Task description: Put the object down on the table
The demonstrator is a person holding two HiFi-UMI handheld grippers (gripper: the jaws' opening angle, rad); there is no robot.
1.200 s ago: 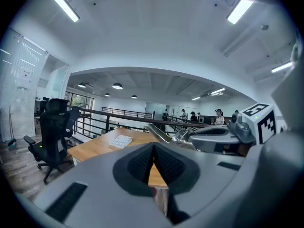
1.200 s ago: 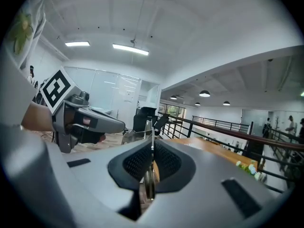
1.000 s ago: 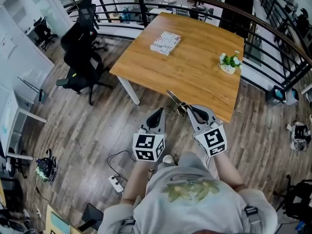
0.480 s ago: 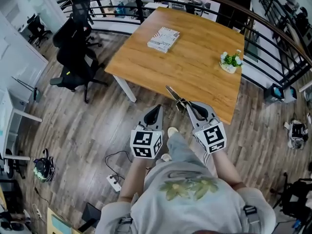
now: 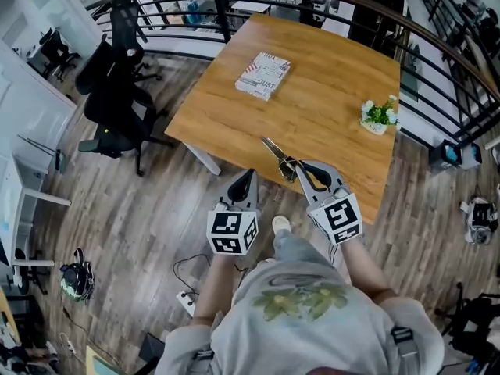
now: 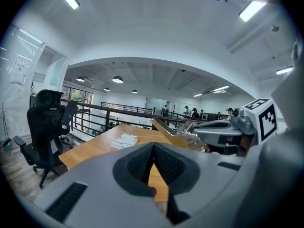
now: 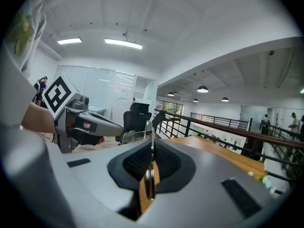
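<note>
My right gripper (image 5: pixel 299 166) is shut on a thin, flat, blade-like object (image 5: pixel 275 149). The object sticks out forward and to the left, over the near edge of the wooden table (image 5: pixel 328 84). In the right gripper view the object (image 7: pixel 149 177) shows edge-on, pinched between the black pads. My left gripper (image 5: pixel 249 175) hangs beside it, over the floor just short of the table edge. It is shut and holds nothing (image 6: pixel 153 145). From the left gripper view, the object (image 6: pixel 170 132) juts out of the right gripper (image 6: pixel 223 133).
A book (image 5: pixel 264 75) lies on the far left part of the table and a small potted plant (image 5: pixel 379 116) stands at its right side. A black office chair (image 5: pixel 109 92) stands on the floor to the left. A dark railing (image 5: pixel 437 30) curves behind the table.
The person has stepped toward the table and both grippers moved forward with them. The object's tip now reaches over the table's near edge. Both grips look unchanged.
</note>
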